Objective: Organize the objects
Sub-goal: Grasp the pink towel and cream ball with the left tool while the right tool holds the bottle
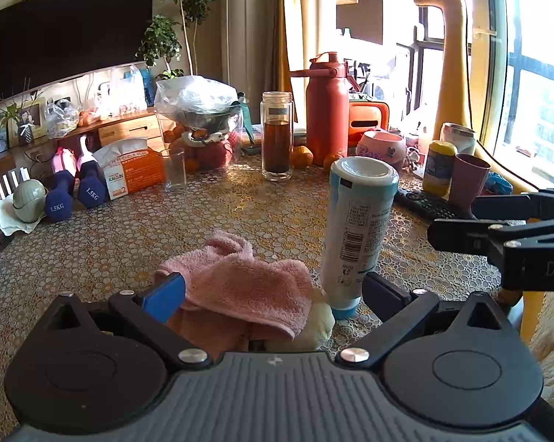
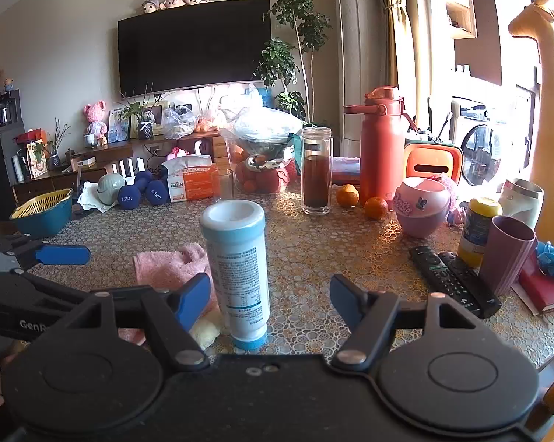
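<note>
A white and light-blue bottle stands cap-down on the patterned table, just inside my left gripper's right finger. A crumpled pink towel lies between the fingers of my left gripper, which is open. A pale yellow soft thing lies under the towel's edge. In the right wrist view the bottle stands between the fingers of my open right gripper, near the left one, with the towel behind it. The left gripper shows at the left there.
A glass bottle of dark liquid, a red thermos, oranges, a pink bowl, a mauve cup, a yellow-capped jar, two remotes, dumbbells and a tissue box stand around the table.
</note>
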Tool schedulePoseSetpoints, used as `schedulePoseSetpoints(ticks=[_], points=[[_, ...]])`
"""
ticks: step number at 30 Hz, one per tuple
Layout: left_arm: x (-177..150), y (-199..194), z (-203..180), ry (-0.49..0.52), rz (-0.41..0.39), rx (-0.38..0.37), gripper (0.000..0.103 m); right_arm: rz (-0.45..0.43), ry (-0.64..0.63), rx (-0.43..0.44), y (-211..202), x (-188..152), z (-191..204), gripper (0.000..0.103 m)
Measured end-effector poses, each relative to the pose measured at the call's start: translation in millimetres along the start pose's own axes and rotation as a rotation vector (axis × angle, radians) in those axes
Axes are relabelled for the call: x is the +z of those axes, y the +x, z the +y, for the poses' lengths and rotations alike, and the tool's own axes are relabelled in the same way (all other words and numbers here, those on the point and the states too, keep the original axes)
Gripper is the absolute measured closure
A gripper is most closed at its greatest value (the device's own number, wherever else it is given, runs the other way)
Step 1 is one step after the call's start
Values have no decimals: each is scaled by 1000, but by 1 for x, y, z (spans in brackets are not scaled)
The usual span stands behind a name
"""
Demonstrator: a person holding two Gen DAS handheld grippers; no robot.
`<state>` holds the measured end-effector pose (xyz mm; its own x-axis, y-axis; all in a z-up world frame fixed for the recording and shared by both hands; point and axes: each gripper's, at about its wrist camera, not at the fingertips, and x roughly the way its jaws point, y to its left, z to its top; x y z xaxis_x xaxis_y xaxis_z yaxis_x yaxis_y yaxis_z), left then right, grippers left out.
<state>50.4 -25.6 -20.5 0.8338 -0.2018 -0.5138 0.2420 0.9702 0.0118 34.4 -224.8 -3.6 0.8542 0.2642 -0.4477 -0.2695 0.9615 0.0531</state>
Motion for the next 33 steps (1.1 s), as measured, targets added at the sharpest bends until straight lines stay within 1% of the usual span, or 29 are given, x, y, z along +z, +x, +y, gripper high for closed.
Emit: schedulePoseSetpoints(ticks=[5, 8, 11, 14, 16, 18, 20, 22, 23, 24, 25, 26, 28, 30, 31, 32, 33], points=[[-4, 23, -5, 31, 26, -21, 0, 8, -11, -2, 5, 3, -3, 31], [-7, 36, -9, 47, 47, -49, 0, 15, -16, 0, 9, 4, -5, 31], [-12, 48, -18, 119, 65, -86, 0, 24, -14, 4, 13, 5, -7, 31], [-17, 65, -19, 172, 95, -97, 0, 35, -15, 7, 17, 4, -8, 31], [-20, 77, -16, 182, 122, -91, 0, 43, -17, 7, 20, 3, -10, 31], [-22, 88, -10, 171, 148, -89, 0, 49, -18, 5, 21, 3, -11, 31], [-24, 96, -6, 157, 171, -112, 1, 55, -18, 5, 23, 2, -13, 31], [-27, 99, -3, 155, 182, -118, 2, 56, -18, 4, 25, 2, -14, 31], [-29, 98, -1, 150, 185, -127, 5, 57, -17, 4, 25, 3, -15, 31], [-30, 97, 1, 147, 184, -127, 14, 57, -16, 5, 26, 3, -16, 31], [-30, 96, 2, 144, 181, -114, 19, 56, -17, 7, 26, 3, -17, 31], [-30, 94, 5, 133, 182, -117, 24, 57, -19, 8, 27, 4, -17, 31], [-27, 90, 13, 99, 179, -143, 30, 58, -21, 16, 28, 5, -17, 31], [-25, 86, 17, 86, 173, -161, 42, 57, -24, 30, 29, 6, -18, 31], [-22, 84, 19, 76, 170, -169, 47, 54, -28, 34, 29, 7, -17, 31], [-19, 81, 21, 64, 166, -178, 54, 51, -31, 41, 28, 7, -17, 31], [-15, 80, 23, 48, 168, -186, 57, 48, -37, 50, 28, 8, -17, 31]])
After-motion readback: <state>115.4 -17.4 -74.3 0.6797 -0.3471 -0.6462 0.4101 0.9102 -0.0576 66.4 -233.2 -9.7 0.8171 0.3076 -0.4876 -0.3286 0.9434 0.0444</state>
